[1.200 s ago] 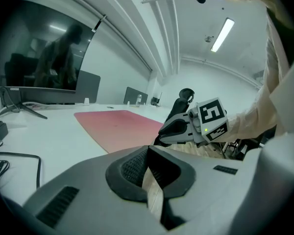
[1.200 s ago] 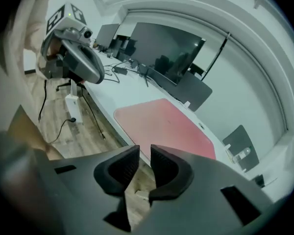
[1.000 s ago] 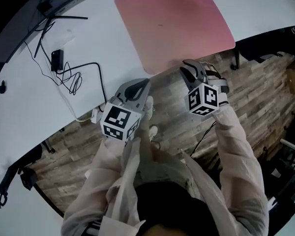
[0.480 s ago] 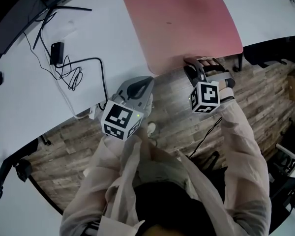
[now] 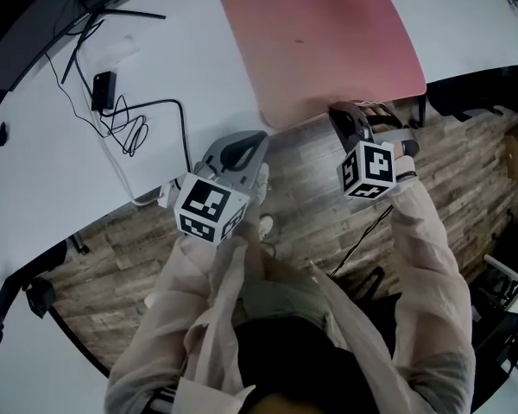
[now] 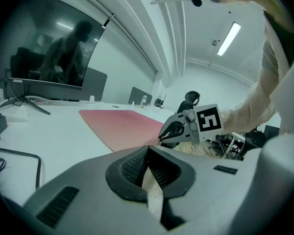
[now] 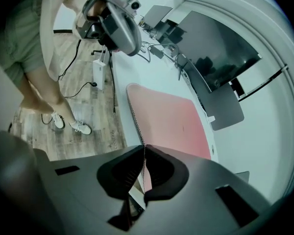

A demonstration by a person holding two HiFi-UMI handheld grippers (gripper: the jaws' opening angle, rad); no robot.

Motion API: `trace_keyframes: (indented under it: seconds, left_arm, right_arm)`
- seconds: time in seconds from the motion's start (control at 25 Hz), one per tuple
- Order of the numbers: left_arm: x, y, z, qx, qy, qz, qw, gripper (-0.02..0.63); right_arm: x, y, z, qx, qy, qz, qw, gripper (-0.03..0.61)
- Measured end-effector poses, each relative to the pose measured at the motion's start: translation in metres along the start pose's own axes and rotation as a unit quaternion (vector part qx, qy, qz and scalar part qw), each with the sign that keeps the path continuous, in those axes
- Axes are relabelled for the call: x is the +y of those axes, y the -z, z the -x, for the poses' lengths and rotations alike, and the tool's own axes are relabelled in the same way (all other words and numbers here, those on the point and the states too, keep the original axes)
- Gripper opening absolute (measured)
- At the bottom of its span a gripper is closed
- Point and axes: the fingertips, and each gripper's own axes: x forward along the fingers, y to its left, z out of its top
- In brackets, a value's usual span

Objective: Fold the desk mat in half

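Fingers (image 7: pixel 123 174) of the right gripper (image 7: pixel 144 150) are closing on the near edge of the pink desk mat (image 5: pixel 319 41), which runs as a thin line between the two pads. The mat lies flat on the white desk (image 5: pixel 155 76), its near edge at the desk's front rim. A deep, square bite looks wise before any lift, and a second hold further along that edge would likely keep the fold even as it is carried to the far side. The right arm reaches forward, marker cube turned up. The left gripper (image 5: pixel 244 145) hangs back over the wooden floor (image 5: pixel 302 197), jaws together and empty.
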Motion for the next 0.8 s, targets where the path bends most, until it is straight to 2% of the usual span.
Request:
trace_keyframes:
  seconds: [0.2, 0.28, 0.56, 0.8]
  left_arm:
    - [-0.005, -0.004, -0.001, -0.001, -0.001, -0.003, 1.0, 0.026]
    - [-0.004, -0.009, -0.002, -0.003, -0.001, -0.006, 1.0, 0.026]
    - [0.017, -0.036, -0.012, -0.009, -0.002, 0.012, 0.9999, 0.026]
    - [0.032, -0.075, -0.027, -0.034, 0.006, 0.015, 0.9993, 0.026]
  right_arm:
    - [0.007, 0.002, -0.002, 0.012, -0.007, 0.017, 1.0, 0.031]
    - [0.007, 0.002, -0.002, 0.011, -0.009, 0.006, 1.0, 0.029]
    - [-0.037, -0.004, 0.021, -0.029, -0.006, -0.101, 0.994, 0.028]
    - [-0.094, 0.007, 0.04, -0.046, 0.025, -0.203, 0.978, 0.028]
